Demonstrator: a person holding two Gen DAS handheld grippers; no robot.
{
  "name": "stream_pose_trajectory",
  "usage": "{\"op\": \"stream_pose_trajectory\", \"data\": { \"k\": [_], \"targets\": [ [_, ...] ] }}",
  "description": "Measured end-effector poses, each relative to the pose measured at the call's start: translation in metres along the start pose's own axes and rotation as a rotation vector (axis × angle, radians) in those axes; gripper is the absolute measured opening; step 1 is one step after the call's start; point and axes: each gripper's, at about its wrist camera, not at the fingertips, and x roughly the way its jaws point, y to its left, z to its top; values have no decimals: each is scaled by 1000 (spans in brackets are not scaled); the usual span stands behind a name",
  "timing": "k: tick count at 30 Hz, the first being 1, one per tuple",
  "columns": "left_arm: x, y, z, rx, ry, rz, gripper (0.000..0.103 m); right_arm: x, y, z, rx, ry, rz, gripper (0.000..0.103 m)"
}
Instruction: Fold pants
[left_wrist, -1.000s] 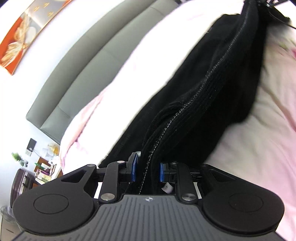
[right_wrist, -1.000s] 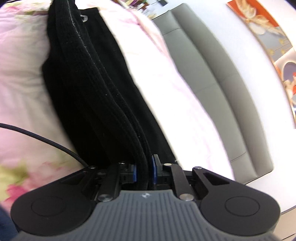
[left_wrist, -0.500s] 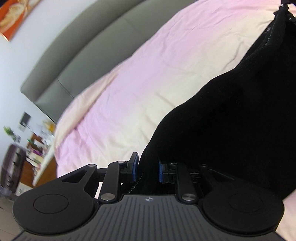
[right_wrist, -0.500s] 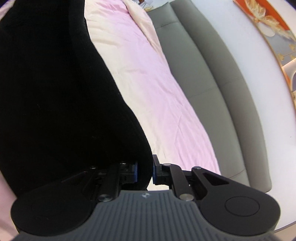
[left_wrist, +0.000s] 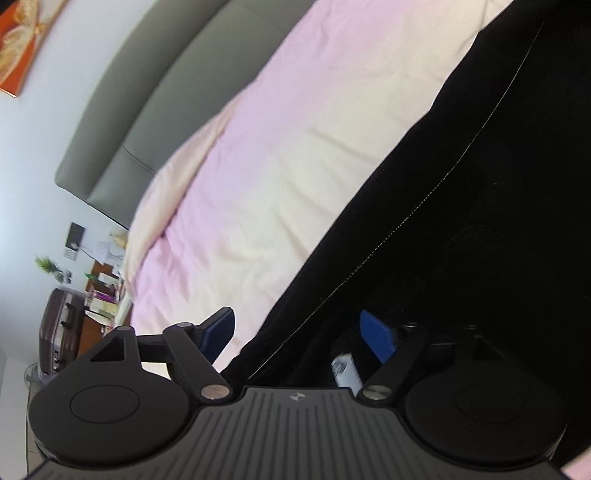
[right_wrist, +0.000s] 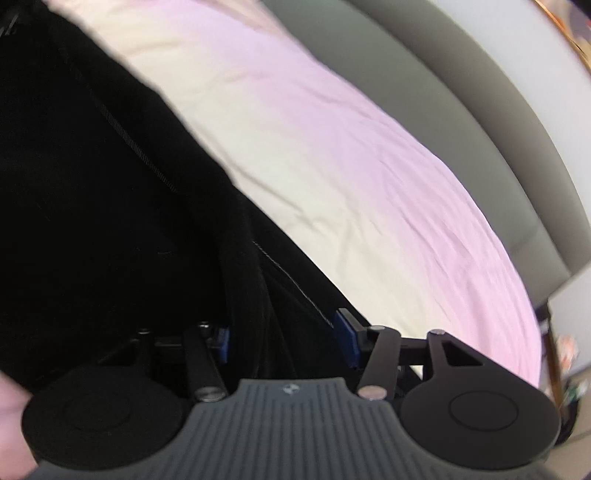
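Observation:
The black pants (left_wrist: 461, 206) lie on the pink bed sheet (left_wrist: 280, 147) and fill the right side of the left wrist view. My left gripper (left_wrist: 301, 334) is open, its blue pads spread wide with the pants' edge lying loose between them. In the right wrist view the pants (right_wrist: 92, 177) fill the left side. My right gripper (right_wrist: 286, 338) is open too, with thick black folds lying loose between its spread pads.
A grey padded headboard (left_wrist: 147, 103) runs behind the bed; it also shows in the right wrist view (right_wrist: 461, 92). A cluttered bedside table (left_wrist: 99, 284) and a dark suitcase (left_wrist: 55, 332) stand at the left.
Both grippers were shut on the pants and have opened wide. The pants have gone from held up to lying on the sheet.

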Motion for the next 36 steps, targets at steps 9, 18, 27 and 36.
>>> {"op": "stream_pose_trajectory", "data": {
  "k": [9, 18, 27, 36],
  "targets": [
    [-36, 34, -53, -213, 33, -42, 94, -60, -2, -78, 266, 35, -7, 60],
    [-22, 38, -72, -443, 119, -177, 94, -22, 23, -126, 105, 222, -15, 5],
    [-12, 51, -69, -507, 143, -170, 95, -12, -150, -62, 55, 167, -296, 0],
    [-17, 37, -67, -453, 131, -141, 97, 74, -250, -33, 238, 264, -571, 32]
  ]
}}
